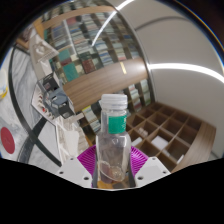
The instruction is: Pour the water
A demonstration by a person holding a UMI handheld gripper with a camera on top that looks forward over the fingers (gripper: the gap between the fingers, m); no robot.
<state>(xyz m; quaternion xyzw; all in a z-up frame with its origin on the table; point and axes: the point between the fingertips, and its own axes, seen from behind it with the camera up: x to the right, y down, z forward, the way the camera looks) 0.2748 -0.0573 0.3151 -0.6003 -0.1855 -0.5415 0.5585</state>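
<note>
My hand-held gripper point(113, 170) clamps a clear plastic bottle with green label and white cap point(114, 135), upright above wooden compartment shelving point(170, 135). The cap looks on, no receiving vessel shows; pouring seems not yet begun.

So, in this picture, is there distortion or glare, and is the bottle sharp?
Gripper view: strong fisheye distortion, the shelves behind bend into curves; a bright light streak crosses the ceiling; the bottle between the fingers is fairly sharp, its clear body showing small highlights; the wooden grid beside it looks softer.
</note>
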